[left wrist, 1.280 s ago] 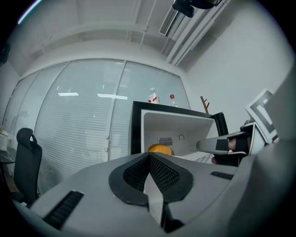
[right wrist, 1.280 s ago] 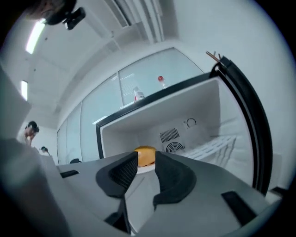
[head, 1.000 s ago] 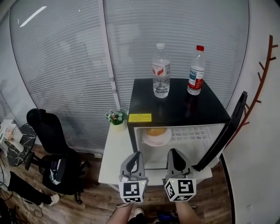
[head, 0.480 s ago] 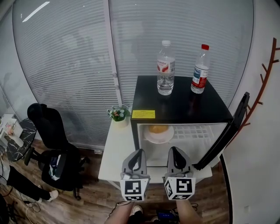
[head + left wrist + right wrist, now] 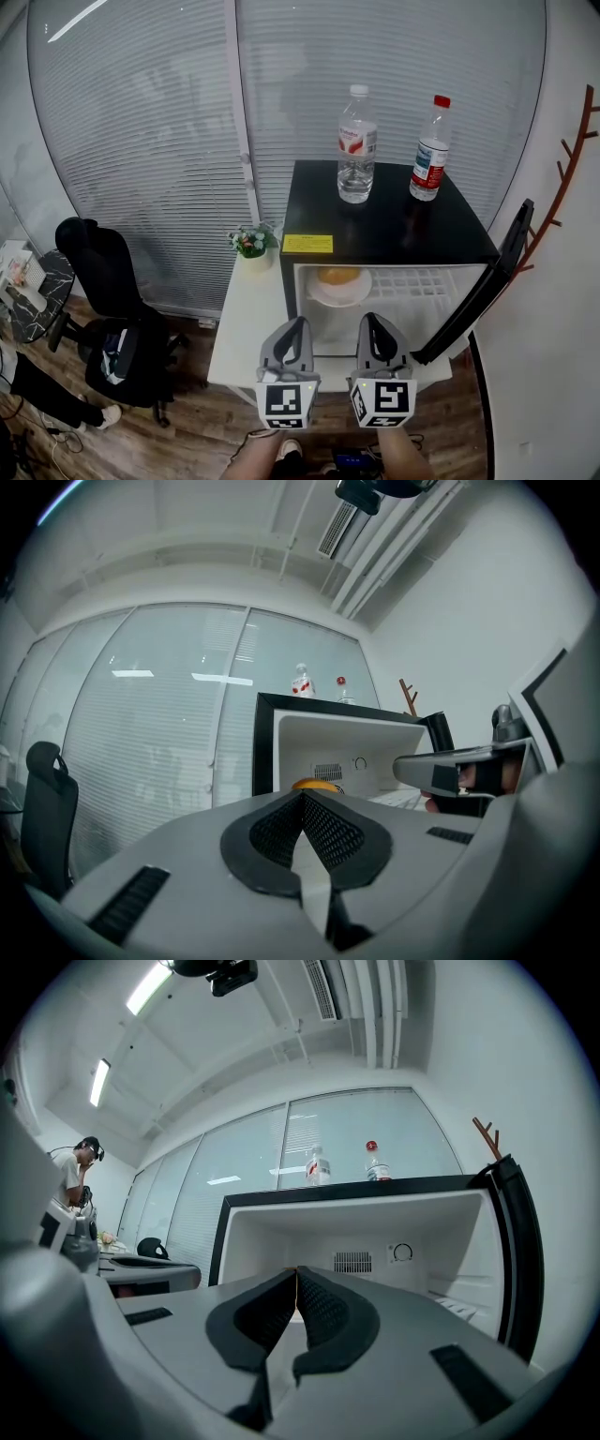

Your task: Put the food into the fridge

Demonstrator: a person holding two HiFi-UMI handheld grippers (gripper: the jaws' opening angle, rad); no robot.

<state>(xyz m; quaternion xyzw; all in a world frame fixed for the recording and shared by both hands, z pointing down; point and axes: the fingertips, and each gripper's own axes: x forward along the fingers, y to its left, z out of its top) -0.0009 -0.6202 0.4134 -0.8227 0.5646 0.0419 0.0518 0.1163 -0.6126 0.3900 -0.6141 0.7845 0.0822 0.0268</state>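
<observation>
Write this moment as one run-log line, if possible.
left gripper: shut, empty | right gripper: shut, empty | fridge: door open | food: on plate inside fridge

Bright, even room light; heavy fisheye in every view.

Ceiling strip lights (image 5: pixel 148 988) glow at the upper left of the right gripper view, and one shows as a pale streak (image 5: pixel 70 21) on the glass wall (image 5: pixel 141 141) at the head view's upper left. The glossy black fridge top (image 5: pixel 394 225) carries faint reflections of the bottles (image 5: pixel 356 145). The white fridge interior (image 5: pixel 412 291) is the brightest patch at centre. Shadows are soft and shallow. Straight lines bow toward the edges, and both gripper views are ringed by black corners. The left gripper view looks cooler and slightly hazier. No motion blur shows.
</observation>
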